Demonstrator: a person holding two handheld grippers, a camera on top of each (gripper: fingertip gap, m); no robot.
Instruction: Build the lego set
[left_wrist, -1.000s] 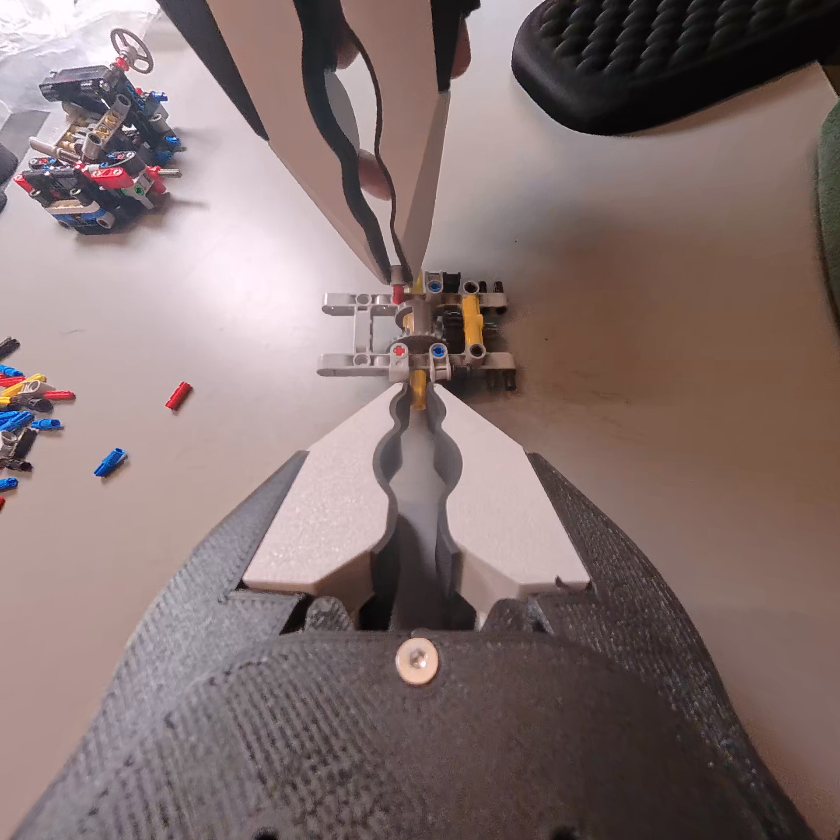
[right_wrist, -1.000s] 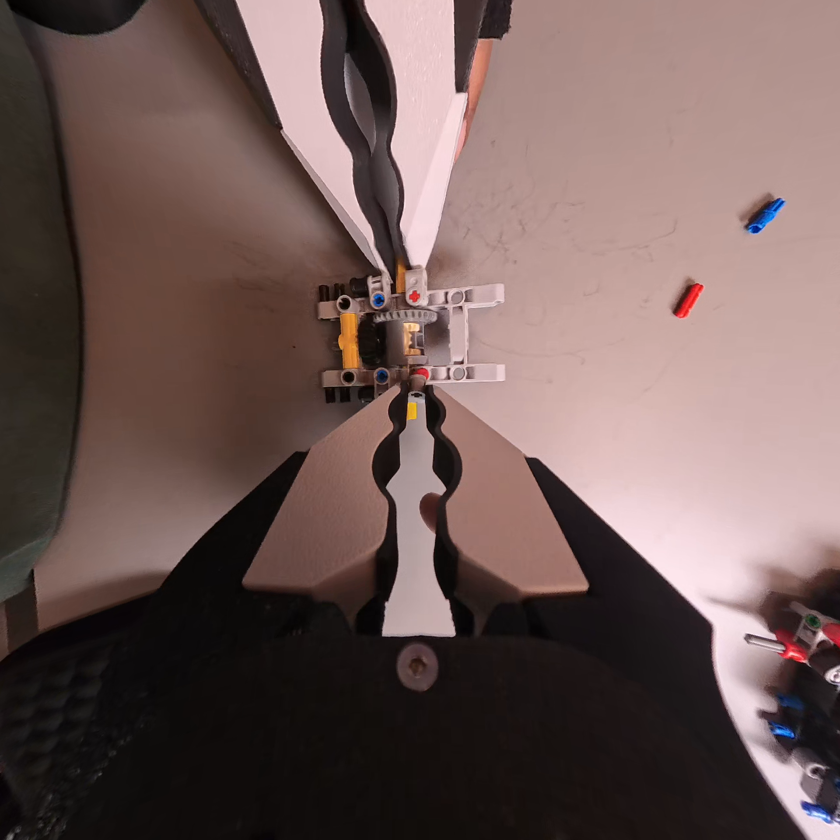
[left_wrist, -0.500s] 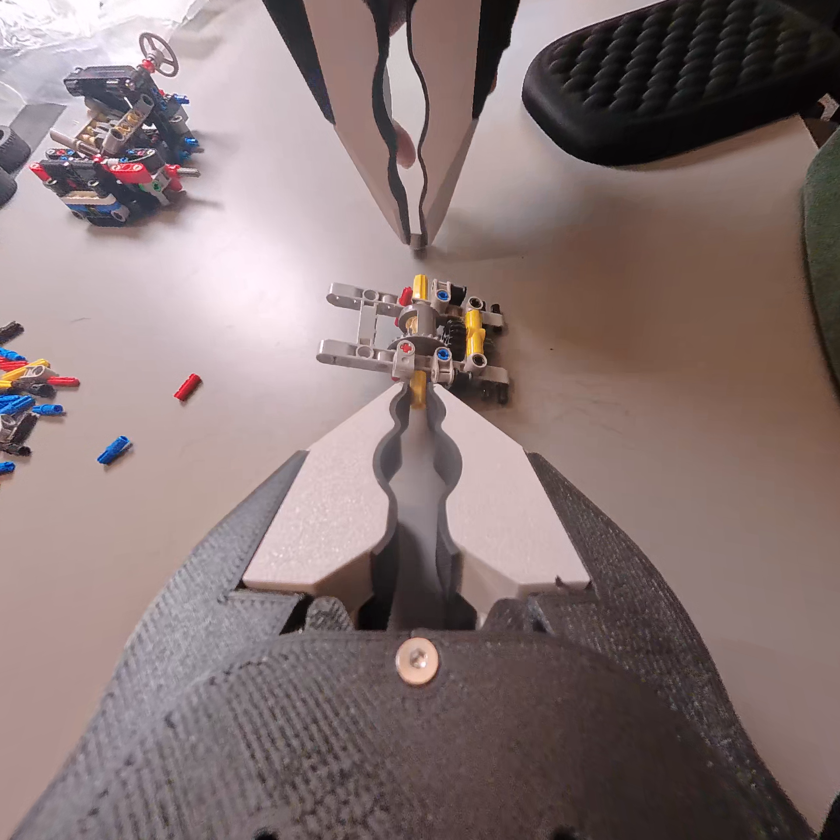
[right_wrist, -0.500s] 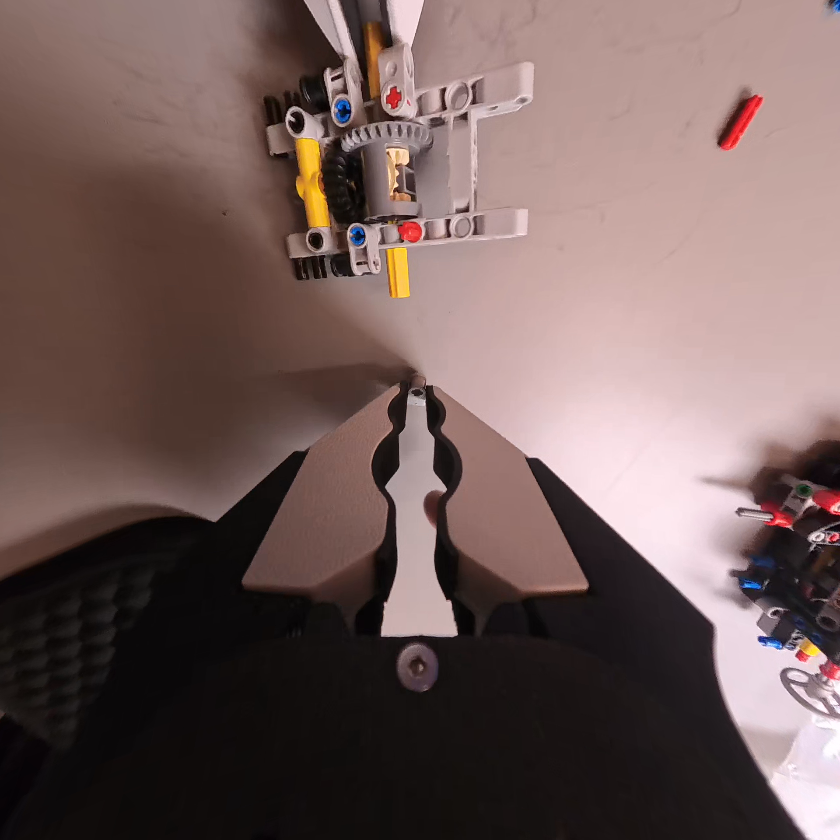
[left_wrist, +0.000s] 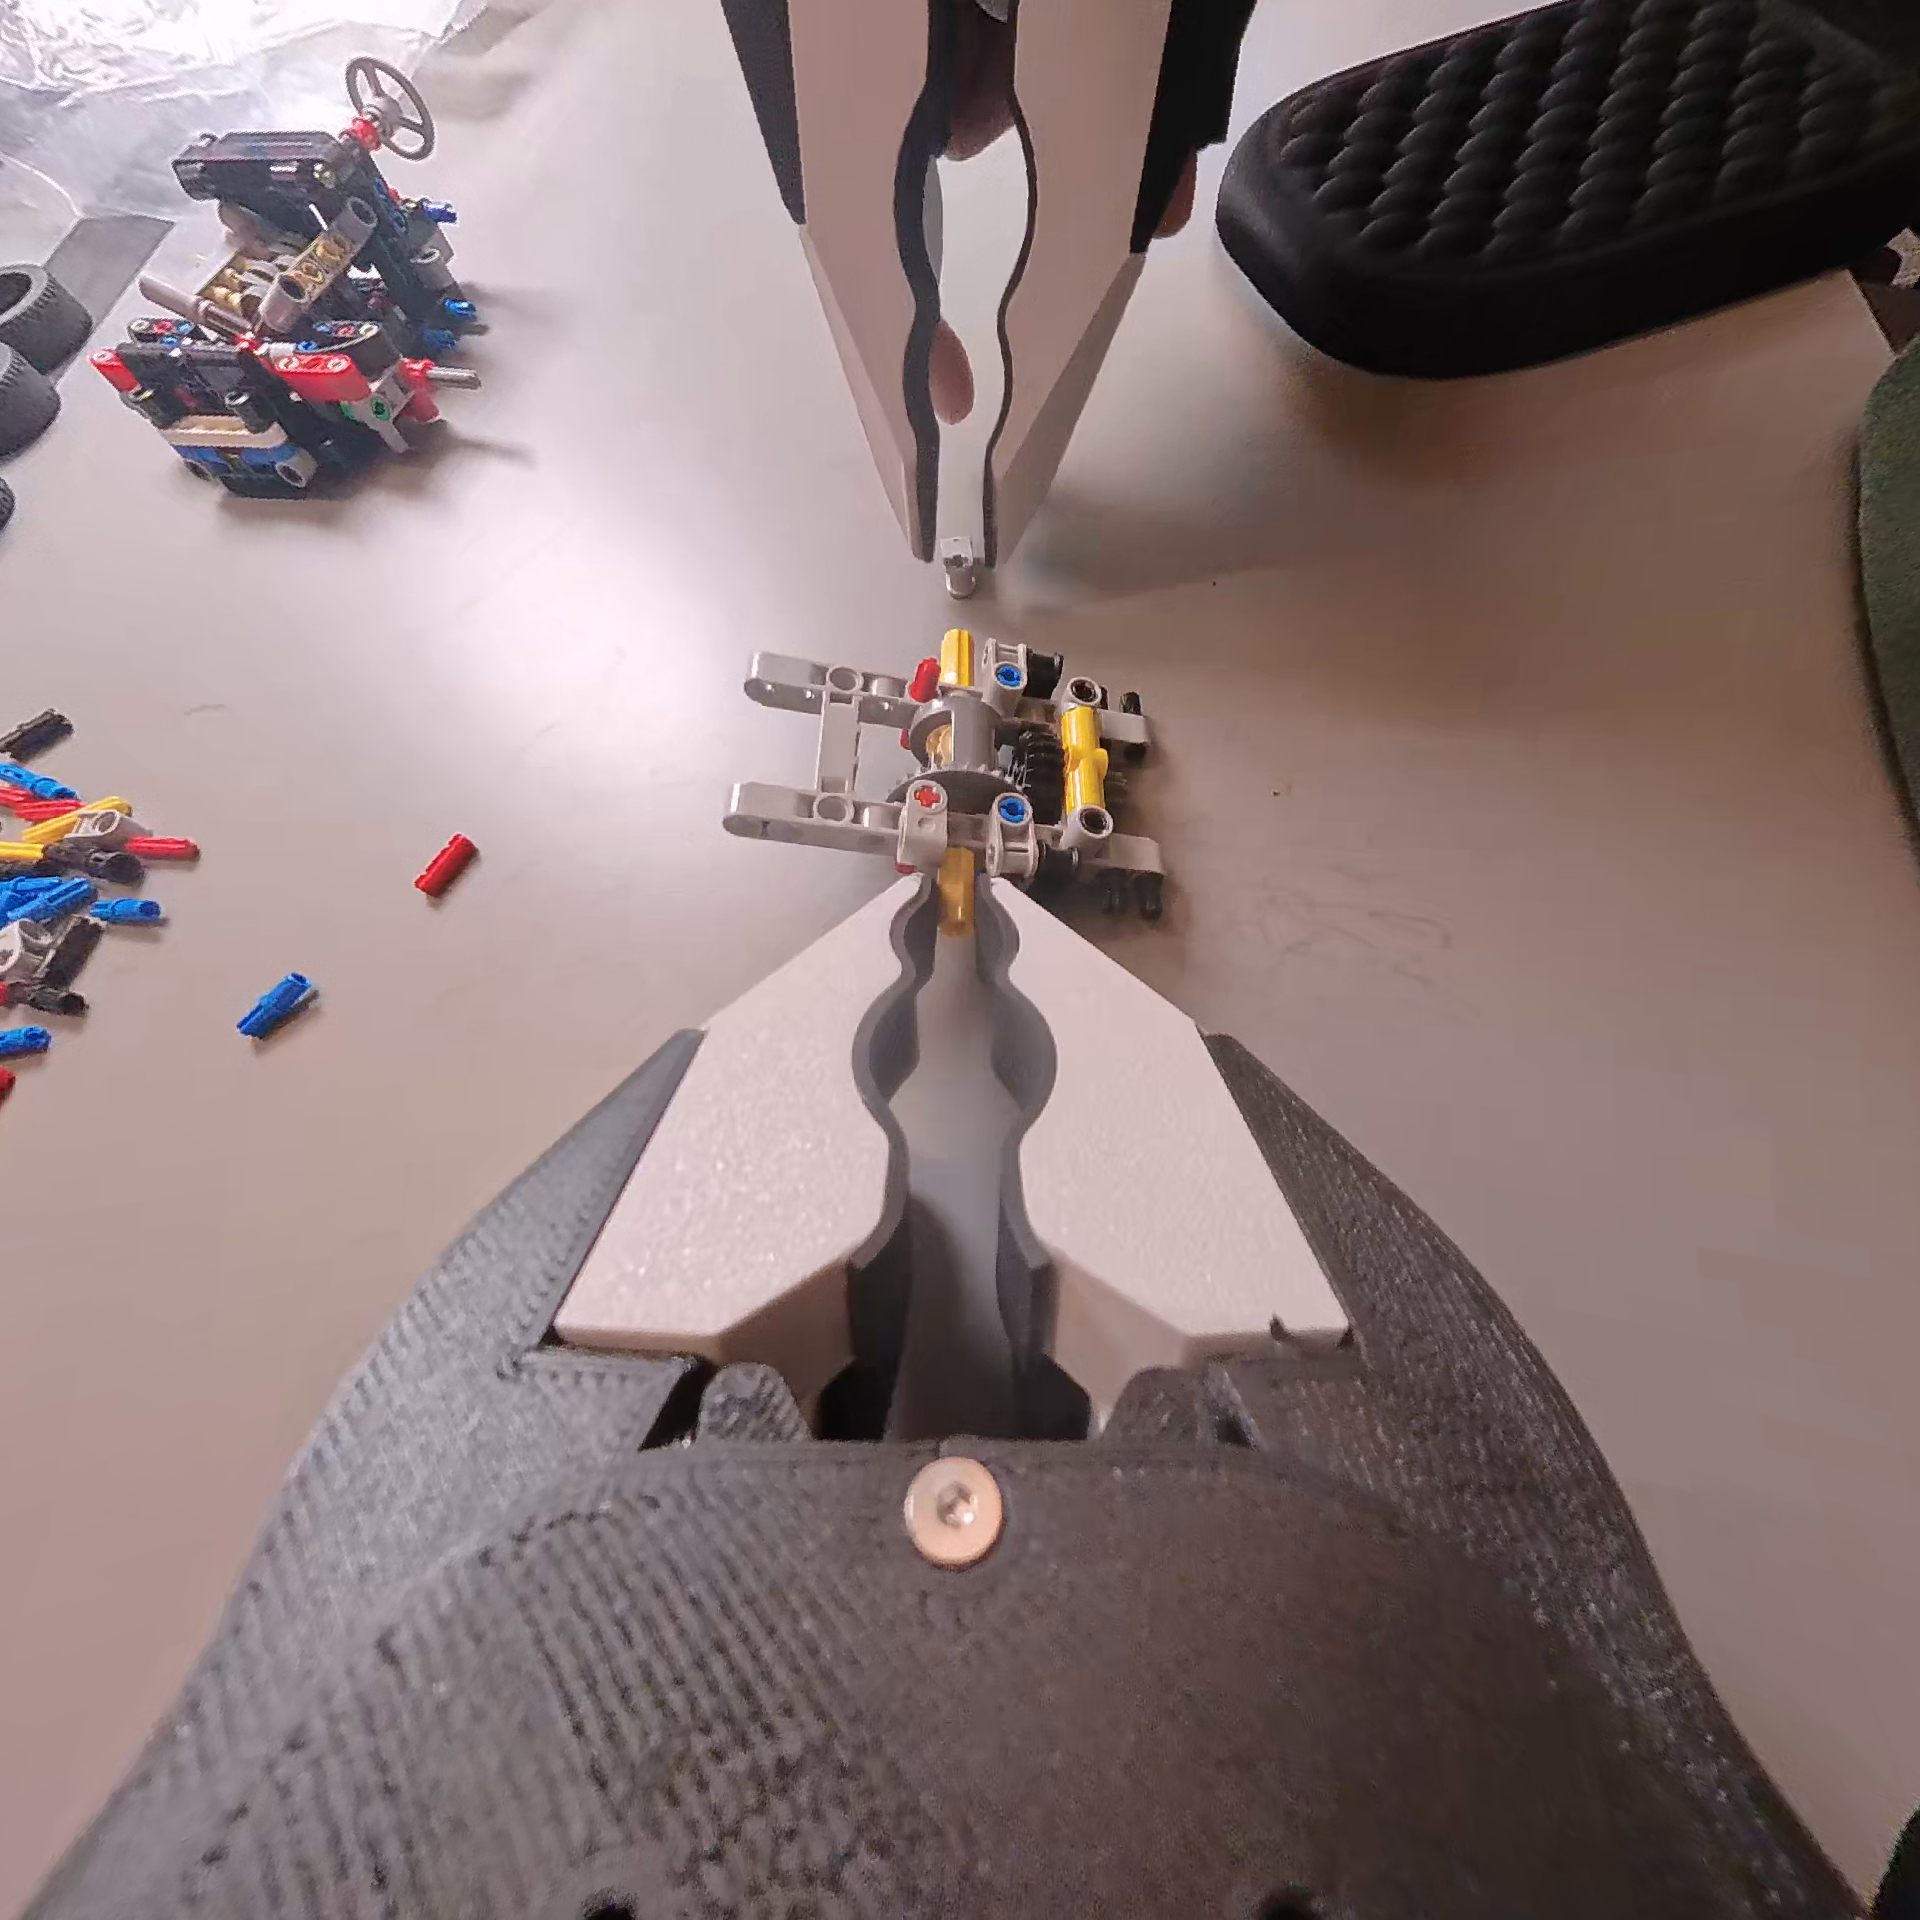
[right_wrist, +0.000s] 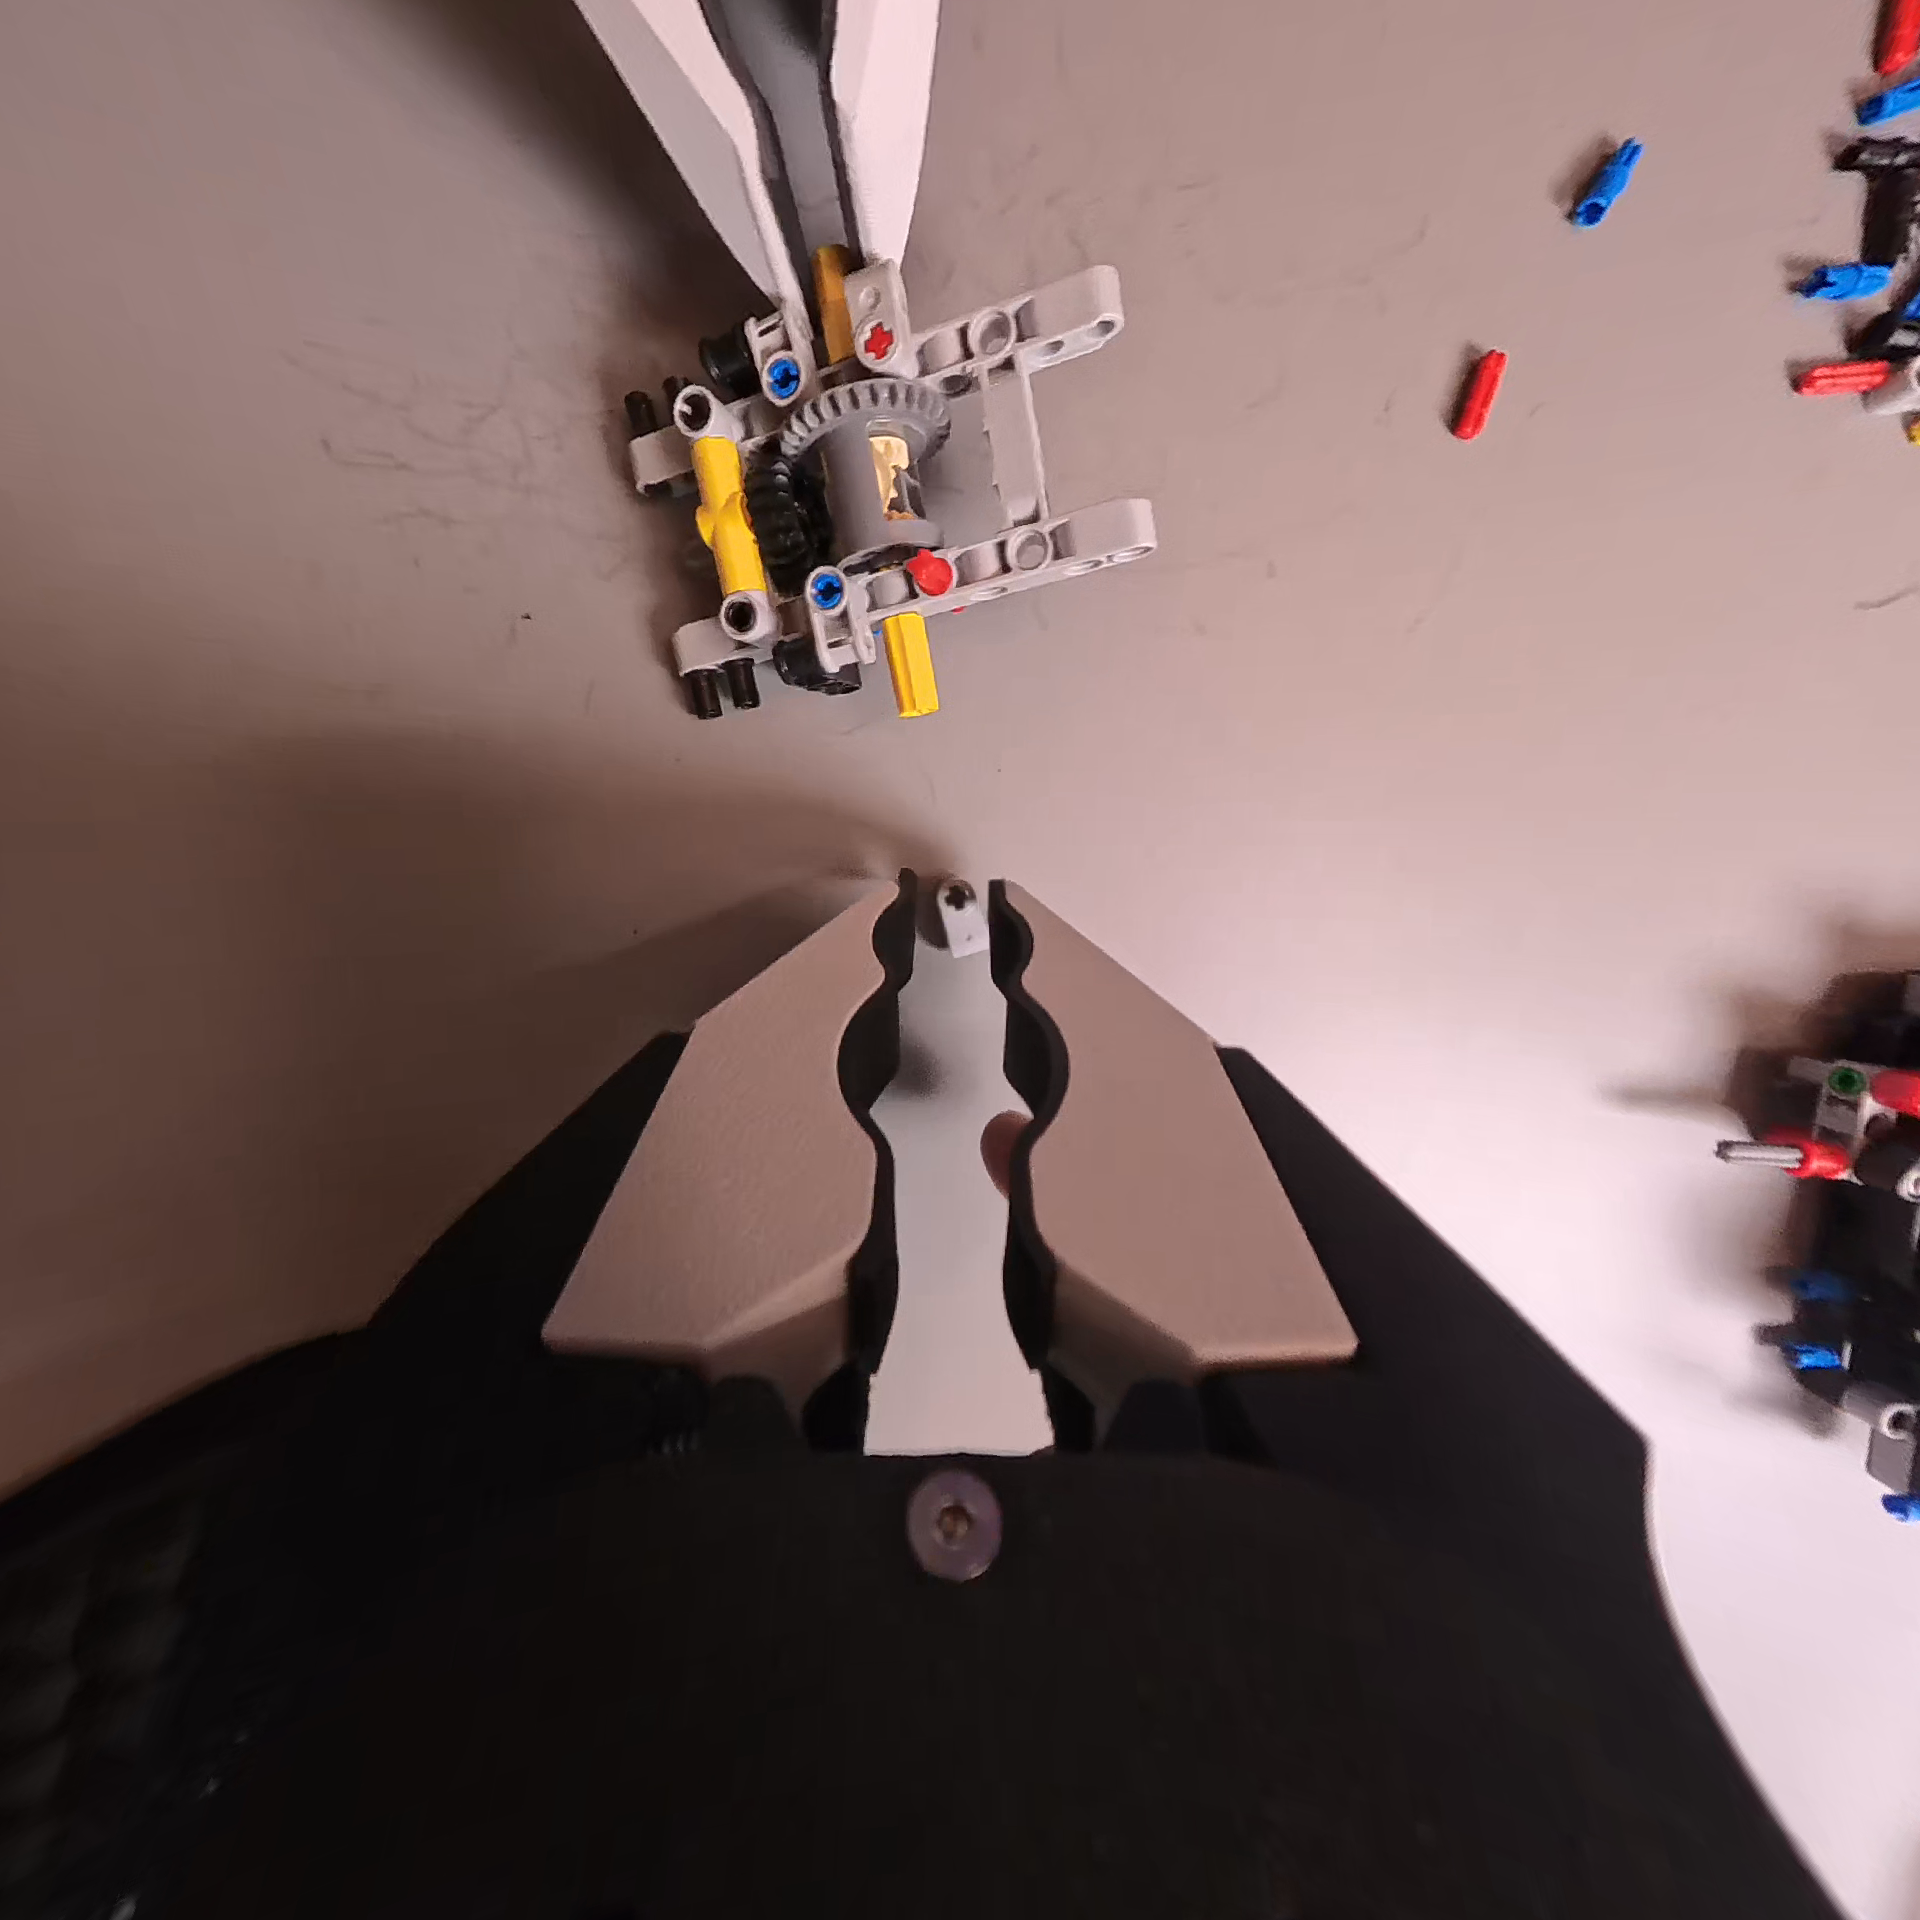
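A small grey lego frame (left_wrist: 831, 748) with a gear housing, black gears and yellow axles lies on the table, and also shows in the right wrist view (right_wrist: 1023, 436). My left gripper (left_wrist: 956, 899) is shut on the yellow axle (left_wrist: 956, 883) that sticks out of the frame's near side; the right wrist view shows it (right_wrist: 831, 275) from the far side. My right gripper (right_wrist: 951, 894) is a short way back from the frame with its jaws slightly apart. A small grey connector (right_wrist: 958, 916) sits loose between its tips, on the table (left_wrist: 958, 569).
A partly built lego car (left_wrist: 291, 312) stands at the far left, with black tyres (left_wrist: 31, 312) beside it. A pile of loose pins (left_wrist: 62, 873), a red pin (left_wrist: 447, 864) and a blue pin (left_wrist: 275, 1006) lie at the left. A black padded armrest (left_wrist: 1558, 187) overhangs the far right.
My right gripper has drawn back from the frame with the grey connector, and its jaws have parted a little. My left gripper stays shut on the yellow axle. The frame has turned slightly.
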